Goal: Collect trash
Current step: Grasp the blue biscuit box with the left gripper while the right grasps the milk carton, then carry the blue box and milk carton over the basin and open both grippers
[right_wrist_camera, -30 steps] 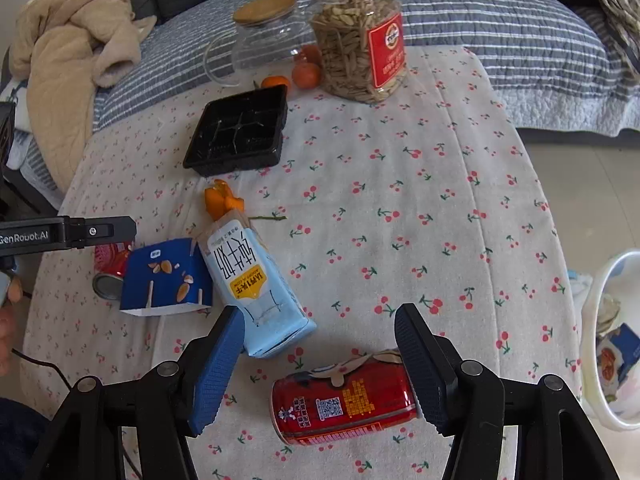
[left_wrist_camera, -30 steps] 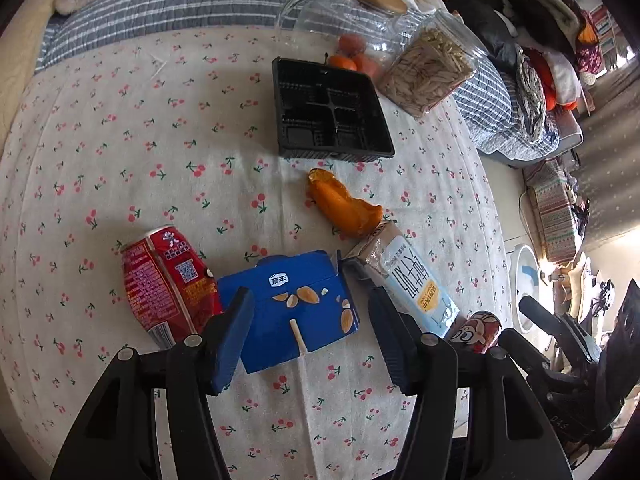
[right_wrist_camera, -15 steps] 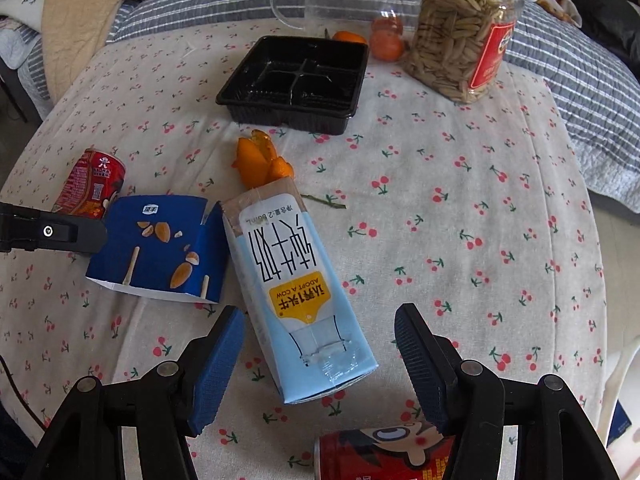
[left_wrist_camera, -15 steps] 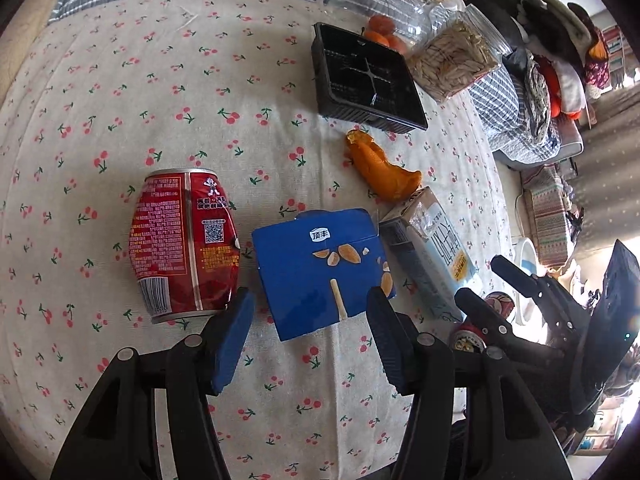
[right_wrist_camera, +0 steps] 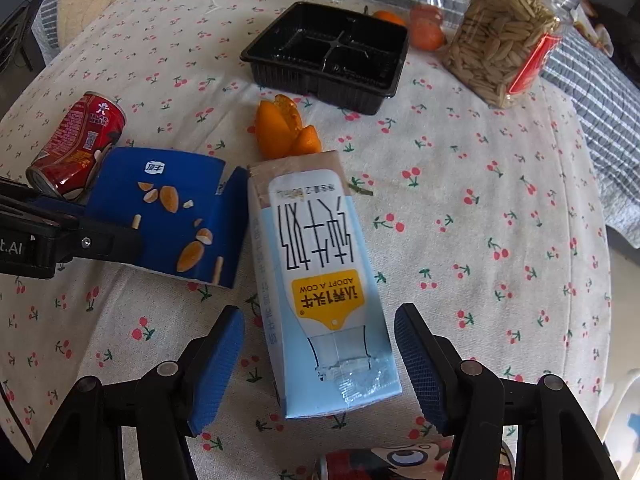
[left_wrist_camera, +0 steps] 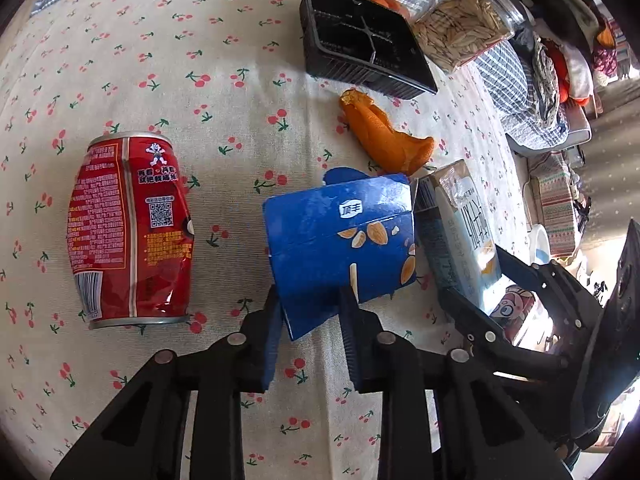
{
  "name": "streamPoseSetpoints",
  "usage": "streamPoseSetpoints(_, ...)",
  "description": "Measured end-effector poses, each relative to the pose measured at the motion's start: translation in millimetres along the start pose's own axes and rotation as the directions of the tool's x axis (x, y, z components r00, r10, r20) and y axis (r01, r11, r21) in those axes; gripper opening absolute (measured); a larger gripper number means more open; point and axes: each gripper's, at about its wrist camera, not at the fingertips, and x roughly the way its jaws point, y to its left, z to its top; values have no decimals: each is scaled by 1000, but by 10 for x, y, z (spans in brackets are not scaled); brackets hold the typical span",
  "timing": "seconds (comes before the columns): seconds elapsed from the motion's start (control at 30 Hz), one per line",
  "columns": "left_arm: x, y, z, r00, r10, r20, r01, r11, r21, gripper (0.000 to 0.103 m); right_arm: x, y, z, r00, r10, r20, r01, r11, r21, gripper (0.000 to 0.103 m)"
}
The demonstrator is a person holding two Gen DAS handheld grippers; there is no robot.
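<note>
blue box (left_wrist_camera: 340, 240) between closing jaws (left gripper (left_wrist_camera: 308, 312))

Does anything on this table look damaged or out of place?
Yes. The red can lies on its side, dented and crumpled near its bottom rim. The blue box is torn open, and orange peel sits loose on the cloth. The milk carton lies flat, not upright.
</note>
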Motion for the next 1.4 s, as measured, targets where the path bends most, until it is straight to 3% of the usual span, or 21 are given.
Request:
streamPoseSetpoints(0.07,-66,-46,0,1000,-17,27,17,1000,15,18,23,-13,-1,1000,6,-9,-6,1000,12,54)
streamPoseSetpoints(0.37,-382,-232,-23,993,-68,101,60,995,85,8,-113,-192,17,999,46,12,-47,992,121,53)
streamPoseSetpoints(0.7,-789,-278,-46,976,-112,188,98,992,83,5,-355,-563,-13,994,74,76,-92,961,260,52)
streamPoseSetpoints(1.1,-942,-792,-24,949,-196,248,172,978,117,5,-688,-930,-225,989,55,140,-102,929,355,52)
streamPoseSetpoints(1.4,-780,-1379,-47,943,-253,215,219,961,172,5,-976,-1334,-521,985,18,174,-92,898,430,52)
